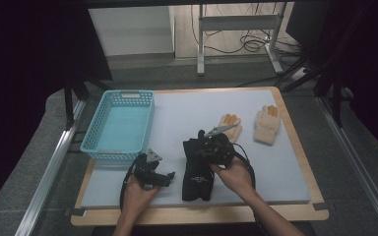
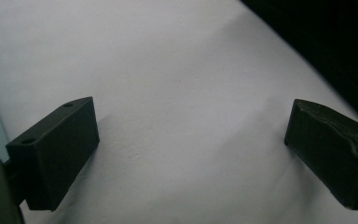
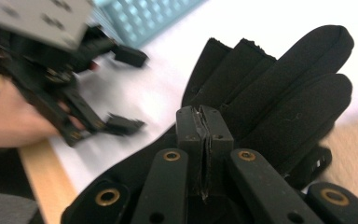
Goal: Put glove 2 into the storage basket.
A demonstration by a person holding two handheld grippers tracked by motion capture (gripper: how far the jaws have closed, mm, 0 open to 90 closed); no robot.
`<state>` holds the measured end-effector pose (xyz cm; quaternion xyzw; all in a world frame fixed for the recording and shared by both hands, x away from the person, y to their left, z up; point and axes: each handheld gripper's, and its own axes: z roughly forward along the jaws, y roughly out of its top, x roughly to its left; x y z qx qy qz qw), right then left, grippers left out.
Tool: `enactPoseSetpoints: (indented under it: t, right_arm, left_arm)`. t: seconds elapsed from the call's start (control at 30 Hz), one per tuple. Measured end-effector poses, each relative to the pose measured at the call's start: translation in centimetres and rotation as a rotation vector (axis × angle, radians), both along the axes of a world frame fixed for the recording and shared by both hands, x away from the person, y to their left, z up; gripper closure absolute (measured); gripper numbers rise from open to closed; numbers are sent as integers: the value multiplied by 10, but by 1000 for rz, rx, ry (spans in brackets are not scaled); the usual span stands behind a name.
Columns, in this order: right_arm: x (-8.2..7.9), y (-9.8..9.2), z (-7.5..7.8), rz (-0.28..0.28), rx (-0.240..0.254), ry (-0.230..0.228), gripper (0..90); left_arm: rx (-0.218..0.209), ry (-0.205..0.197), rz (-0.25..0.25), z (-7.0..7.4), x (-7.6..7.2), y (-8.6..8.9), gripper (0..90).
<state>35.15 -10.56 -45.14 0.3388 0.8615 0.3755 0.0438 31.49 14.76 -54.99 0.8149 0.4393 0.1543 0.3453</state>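
A black glove (image 1: 197,182) lies lengthwise on the white mat (image 1: 187,110), near the table's front edge. My right gripper (image 1: 202,147) sits over its far end, jaws pressed together with glove fabric caught at them. In the right gripper view the shut pads (image 3: 204,116) stand in front of the black glove (image 3: 289,93), whose fingers spread beyond them. My left gripper (image 1: 167,178) rests low at the front left, open. Its jaws (image 2: 191,149) stand wide over bare mat (image 2: 168,70). The left gripper (image 3: 128,91) is blurred in the right gripper view.
A light blue basket (image 1: 120,128) stands at the left, its mesh wall (image 3: 154,14) seen behind the left gripper. Two beige gloves (image 1: 230,125) (image 1: 267,124) lie at the back right of the mat. The wooden table edge (image 1: 202,214) runs along the front.
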Motion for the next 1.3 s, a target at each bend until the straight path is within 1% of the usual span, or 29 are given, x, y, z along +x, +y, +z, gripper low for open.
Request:
enactPoseSetpoints:
  t: [0.03, 0.17, 0.2, 0.23, 0.27, 0.3, 0.33, 0.37, 0.4, 0.43, 0.5, 0.53, 0.57, 0.6, 0.63, 0.67, 0.7, 0.73, 0.77, 0.8, 0.83, 0.87, 0.9, 0.97, 1.0, 1.1, 1.13, 1.2, 1.3]
  right_arm:
    - [0, 0, 0, 0, 0, 0, 868]
    - [3, -5, -27, -26, -14, 39, 864]
    - [5, -7, -36, -37, -12, 45, 847]
    - [5, -7, -36, -37, -12, 45, 847]
    - [5, -8, -43, -34, -1, 61, 827]
    - [4, -6, -50, -26, -17, 57, 743]
    - [4, -6, -50, -26, -17, 57, 743]
    - [4, -6, -52, -21, -21, 51, 706]
    - [4, -7, -50, -17, -6, 35, 646]
    - [4, -7, -50, -17, -6, 35, 646]
    - [4, -11, -45, -22, 0, 11, 604]
    - [4, -20, -40, -18, 2, -18, 589]
    - [4, -24, -39, -26, -3, -31, 589]
    - [4, -24, -39, -26, -3, -31, 589]
    - [4, -35, -38, -31, 1, -47, 602]
    - [4, -41, -38, -34, 1, -47, 629]
    - [4, -41, -38, -34, 1, -47, 629]
    - [2, -52, -41, -29, 0, -46, 698]
    - [2, -52, -41, -29, 0, -46, 698]
    - [1, -56, -44, -16, 2, -45, 739]
    - [-4, -62, -50, 15, -6, -34, 814]
    - [-4, -62, -50, 15, -6, -34, 814]
    - [-7, -65, -54, 34, -8, -35, 842]
    - [-18, -68, -64, 71, -19, -34, 885]
    - [-22, -68, -66, 77, -19, -37, 885]
    - [-27, -67, -69, 95, -17, -35, 885]
    - [-30, -63, -72, 111, -27, -40, 885]
    - [-31, -58, -75, 117, -38, -40, 885]
    - [-31, -54, -77, 125, -19, -36, 885]
  left_arm:
    - [0, -1, 0, 0, 0, 0, 32]
    - [0, -1, 0, 0, 0, 0, 32]
    - [4, 0, -3, 0, 0, 0, 32]
    - [4, 0, -3, 0, 0, 0, 32]
    - [4, 0, -3, 0, 0, 0, 32]
    - [5, 0, -3, 0, 0, 0, 32]
    - [5, 0, -3, 0, 0, 0, 32]
    - [4, 0, -3, 0, 0, 0, 32]
    - [4, 1, -3, 0, 0, 0, 32]
    - [4, 1, -3, 0, 0, 0, 32]
    - [7, 3, -7, 1, 0, 1, 33]
    - [7, 4, -9, 1, 0, 1, 36]
    - [7, 4, -9, 1, 0, 1, 36]
    - [10, 5, -11, 1, 0, 2, 36]
    - [17, 2, -9, 1, -2, 3, 35]
    - [12, 1, -2, 1, -3, 4, 28]
    - [12, 1, -2, 1, -3, 4, 26]
    - [11, 4, 8, 1, -5, 9, 24]
    - [11, 4, 8, 1, -5, 9, 21]
    - [16, 5, 12, 1, -6, 13, 21]
    - [17, 7, 36, 1, -8, 20, 19]
    - [17, 7, 36, 1, -8, 20, 20]
    - [14, 8, 41, 0, -9, 25, 20]
    - [2, 6, 51, -1, -13, 32, 23]
    - [8, 3, 54, -1, -15, 36, 21]
    - [5, 7, 49, -1, -15, 38, 15]
    - [8, 7, 41, -2, -15, 39, 16]
    - [7, 7, 37, -2, -15, 40, 16]
    - [7, 7, 24, -2, -15, 41, 18]
